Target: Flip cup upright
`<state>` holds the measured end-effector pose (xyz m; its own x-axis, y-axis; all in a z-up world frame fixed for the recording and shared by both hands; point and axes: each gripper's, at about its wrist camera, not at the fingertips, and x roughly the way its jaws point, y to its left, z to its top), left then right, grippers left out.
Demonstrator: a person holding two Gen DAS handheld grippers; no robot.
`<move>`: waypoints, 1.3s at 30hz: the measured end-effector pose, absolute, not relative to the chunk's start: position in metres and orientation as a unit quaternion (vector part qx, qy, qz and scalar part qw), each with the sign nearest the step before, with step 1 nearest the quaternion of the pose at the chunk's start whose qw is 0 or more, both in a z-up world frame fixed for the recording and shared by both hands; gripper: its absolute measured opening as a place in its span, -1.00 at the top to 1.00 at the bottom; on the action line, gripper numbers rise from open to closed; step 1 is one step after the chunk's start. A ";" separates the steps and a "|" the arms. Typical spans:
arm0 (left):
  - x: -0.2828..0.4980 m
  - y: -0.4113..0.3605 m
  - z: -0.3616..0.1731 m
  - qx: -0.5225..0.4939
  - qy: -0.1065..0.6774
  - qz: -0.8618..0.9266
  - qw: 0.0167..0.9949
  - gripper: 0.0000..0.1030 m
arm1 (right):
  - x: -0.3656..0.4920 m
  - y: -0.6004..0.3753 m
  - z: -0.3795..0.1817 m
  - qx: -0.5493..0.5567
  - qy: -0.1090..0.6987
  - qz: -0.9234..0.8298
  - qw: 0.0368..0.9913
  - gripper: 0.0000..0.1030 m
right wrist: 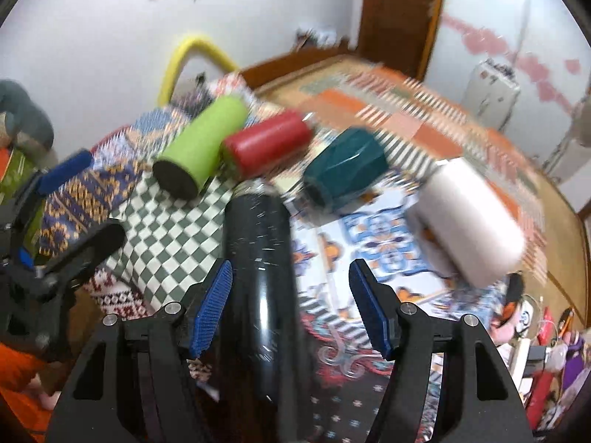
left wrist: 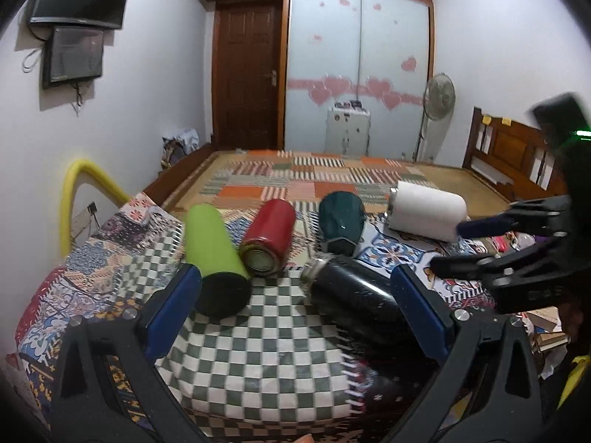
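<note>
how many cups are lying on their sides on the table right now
5: green cup far left, red cup beside it, teal cup middle, white cup right, black cup nearest.

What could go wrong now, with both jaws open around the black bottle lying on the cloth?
1. The black bottle is round, glossy and lies on its side; it may roll or slip when the right gripper closes.
2. The red cup and teal cup lie near its far end; lifting may knock them.
3. The left gripper is close; the two may collide.
</note>
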<state>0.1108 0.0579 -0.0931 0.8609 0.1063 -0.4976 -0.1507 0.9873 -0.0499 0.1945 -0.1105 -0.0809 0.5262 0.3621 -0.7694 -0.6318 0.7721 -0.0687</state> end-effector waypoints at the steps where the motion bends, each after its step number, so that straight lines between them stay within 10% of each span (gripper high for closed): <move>1: 0.116 0.056 -0.092 -0.045 0.265 0.061 0.961 -1.00 | 0.191 -0.119 -0.078 -0.165 0.377 0.284 0.866 -0.21; 20: 0.214 0.036 -0.140 -0.152 0.503 0.038 0.850 -1.00 | 0.145 -0.206 -0.068 -0.094 0.222 0.206 0.948 -0.33; 39: 0.251 0.014 -0.161 -0.157 0.504 0.012 0.849 -0.71 | 0.152 -0.227 -0.086 -0.067 0.238 0.222 0.943 -0.34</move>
